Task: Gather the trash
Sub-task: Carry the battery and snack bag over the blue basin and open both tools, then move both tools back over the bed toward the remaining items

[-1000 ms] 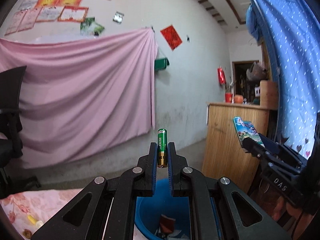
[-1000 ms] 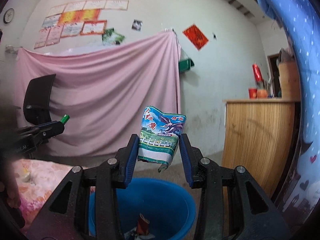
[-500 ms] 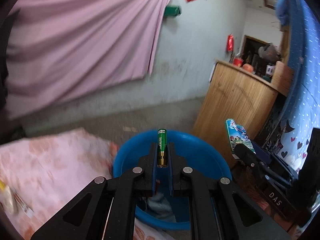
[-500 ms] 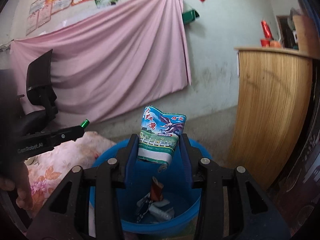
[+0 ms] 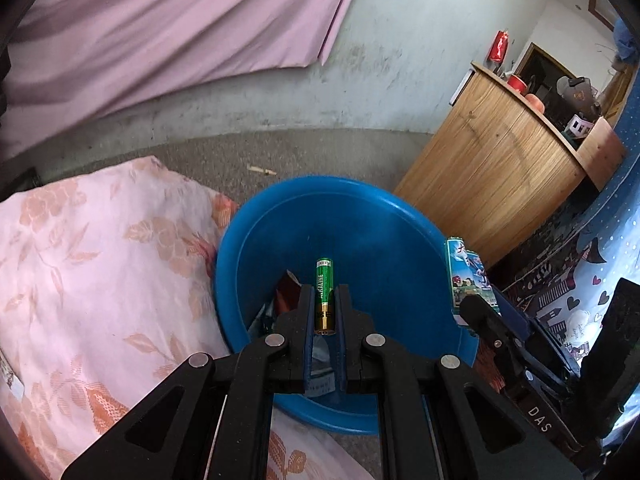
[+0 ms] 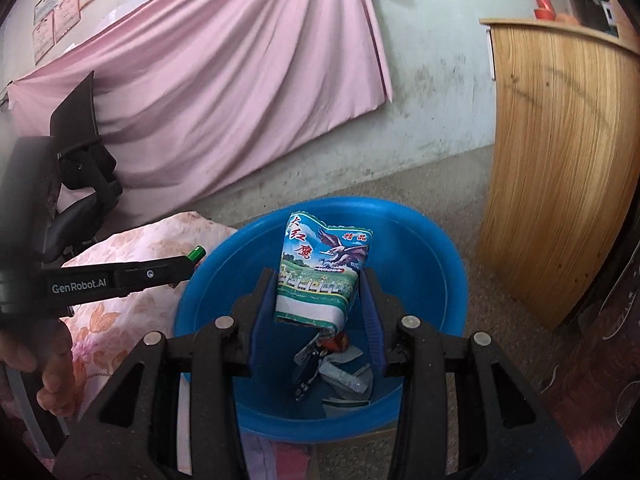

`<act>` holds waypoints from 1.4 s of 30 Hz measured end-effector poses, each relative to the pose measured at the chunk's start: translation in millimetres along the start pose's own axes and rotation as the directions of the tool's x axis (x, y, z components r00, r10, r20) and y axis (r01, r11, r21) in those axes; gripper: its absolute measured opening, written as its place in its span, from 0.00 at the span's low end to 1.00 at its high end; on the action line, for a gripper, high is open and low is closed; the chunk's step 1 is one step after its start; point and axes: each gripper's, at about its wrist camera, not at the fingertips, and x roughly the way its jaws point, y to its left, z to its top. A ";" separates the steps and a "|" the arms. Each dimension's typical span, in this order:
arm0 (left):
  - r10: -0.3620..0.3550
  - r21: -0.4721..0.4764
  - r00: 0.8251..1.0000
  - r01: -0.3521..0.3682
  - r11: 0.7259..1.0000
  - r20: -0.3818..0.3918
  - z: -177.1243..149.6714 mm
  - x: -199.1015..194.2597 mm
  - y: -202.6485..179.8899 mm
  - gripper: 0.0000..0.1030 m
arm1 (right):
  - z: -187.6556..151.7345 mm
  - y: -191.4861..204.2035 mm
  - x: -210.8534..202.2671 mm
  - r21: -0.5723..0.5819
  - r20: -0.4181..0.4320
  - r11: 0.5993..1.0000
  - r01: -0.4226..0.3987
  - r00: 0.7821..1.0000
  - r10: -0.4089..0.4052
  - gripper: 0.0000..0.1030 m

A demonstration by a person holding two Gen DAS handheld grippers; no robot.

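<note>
"ALKALINE" on the green battery (image 5: 323,292) — "GenRobot.AI" on the left gripper (image 6: 188,266).

Black grippers (image 5: 324,308) — blue-lined jaws, silver screws, white "GenRobot.AI" lettering

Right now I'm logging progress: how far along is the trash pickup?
Some is done: scraps already lie at the bottom of the blue tub. In hand: the left claw grips a green battery, the right claw a printed wrapper, both over the tub. Left: releasing both.
</note>
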 end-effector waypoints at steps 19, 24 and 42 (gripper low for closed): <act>0.062 -0.041 0.995 -0.059 0.997 0.076 -10.6 -35.8 22.3 0.39 | 13.3 0.4 -6.7 0.008 0.019 1.000 0.008 1.000 -0.008 0.74; 0.106 -0.069 0.980 -0.096 0.993 0.167 -18.2 -72.0 30.7 0.56 | 23.4 13.9 -26.1 -0.015 0.118 1.000 0.016 0.993 -0.014 0.87; 0.341 -0.162 0.735 -0.306 0.938 0.586 -79.7 -248.3 65.4 0.97 | 41.0 144.4 -123.4 -0.210 0.560 0.970 -0.124 0.798 0.224 1.00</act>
